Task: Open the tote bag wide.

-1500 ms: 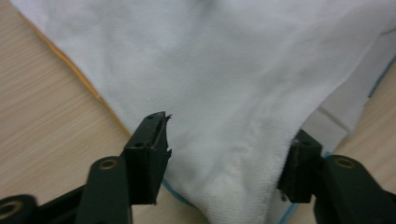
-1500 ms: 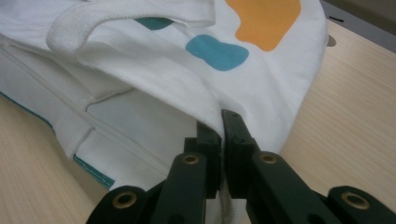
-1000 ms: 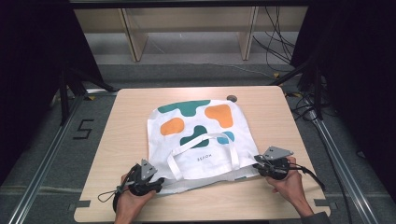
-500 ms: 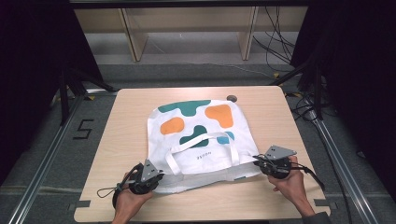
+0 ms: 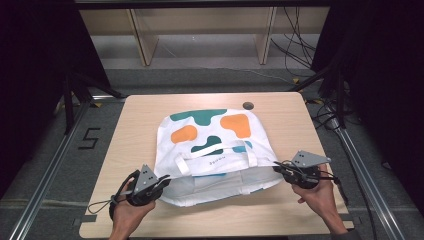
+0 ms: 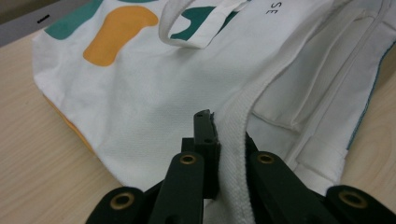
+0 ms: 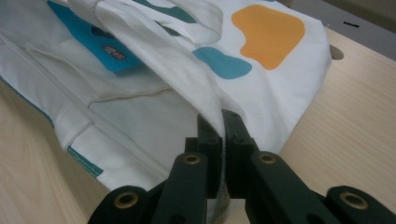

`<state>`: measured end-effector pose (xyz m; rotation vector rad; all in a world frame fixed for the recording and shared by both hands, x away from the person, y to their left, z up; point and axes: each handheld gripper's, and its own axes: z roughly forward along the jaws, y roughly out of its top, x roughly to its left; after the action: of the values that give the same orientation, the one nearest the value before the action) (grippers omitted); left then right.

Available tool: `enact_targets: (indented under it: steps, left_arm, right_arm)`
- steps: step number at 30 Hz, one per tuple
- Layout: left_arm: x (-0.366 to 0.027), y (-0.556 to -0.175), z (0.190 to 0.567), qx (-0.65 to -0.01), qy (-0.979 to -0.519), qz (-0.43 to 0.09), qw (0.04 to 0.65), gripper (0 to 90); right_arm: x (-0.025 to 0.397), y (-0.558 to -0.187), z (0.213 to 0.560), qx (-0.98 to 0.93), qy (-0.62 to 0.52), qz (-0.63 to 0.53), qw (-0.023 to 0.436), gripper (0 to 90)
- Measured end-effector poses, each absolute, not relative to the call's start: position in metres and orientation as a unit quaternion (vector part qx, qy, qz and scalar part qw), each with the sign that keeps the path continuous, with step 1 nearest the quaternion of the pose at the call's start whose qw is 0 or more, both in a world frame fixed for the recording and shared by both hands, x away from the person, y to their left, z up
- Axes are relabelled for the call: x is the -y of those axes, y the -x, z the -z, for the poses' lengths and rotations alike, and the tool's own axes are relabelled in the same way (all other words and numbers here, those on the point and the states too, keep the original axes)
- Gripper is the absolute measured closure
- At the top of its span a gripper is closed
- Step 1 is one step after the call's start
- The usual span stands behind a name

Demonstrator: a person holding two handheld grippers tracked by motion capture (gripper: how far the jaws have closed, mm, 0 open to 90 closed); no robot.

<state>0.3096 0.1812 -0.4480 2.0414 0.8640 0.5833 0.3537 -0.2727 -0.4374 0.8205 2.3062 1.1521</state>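
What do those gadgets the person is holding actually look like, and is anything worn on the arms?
Each hand holds a black tool. The left claw and right claw each carry a grey three-cornered plate with small dots on top, and a thin black cable loops away from each. Up close, the black jaws are flat linked bars joined by brass-coloured rivets. The forearms are bare as far as the high view shows, with no sleeves visible.

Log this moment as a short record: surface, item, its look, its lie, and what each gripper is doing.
surface: light wooden table
item: white tote bag
look: green, orange and blue patches; white handle lying across the front
lie: flat, mouth toward the person, top layer lifted at the opening
left gripper: shut on the tote bag's hem at its near left corner
right gripper: shut on the tote bag's edge at its near right corner
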Motion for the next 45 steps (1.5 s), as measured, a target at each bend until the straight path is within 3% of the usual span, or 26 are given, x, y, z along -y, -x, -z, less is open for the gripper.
enact_targets:
  steps: [9, 22, 32, 38, 45]
  left_arm:
    - [-0.187, -0.308, 0.421, -0.323, -0.799, -0.254, 0.440, 86.8]
    - [-0.196, -0.300, 0.324, -0.293, -0.745, -0.324, 0.504, 87.0]
    - [-0.202, -0.289, 0.283, -0.275, -0.717, -0.331, 0.549, 87.1]
    - [-0.202, -0.316, 0.276, -0.287, -0.711, -0.302, 0.566, 87.1]
    - [-0.195, -0.361, 0.284, -0.320, -0.698, -0.296, 0.568, 87.0]
  right_arm:
    - [0.273, -0.351, 0.401, -0.821, -0.276, -0.441, 0.235, 88.3]
    - [0.276, -0.347, 0.315, -0.776, -0.233, -0.515, 0.279, 88.5]
    - [0.278, -0.337, 0.266, -0.760, -0.207, -0.545, 0.286, 88.5]
    - [0.279, -0.345, 0.245, -0.750, -0.211, -0.546, 0.308, 88.5]
    - [0.277, -0.382, 0.255, -0.748, -0.242, -0.530, 0.318, 88.5]
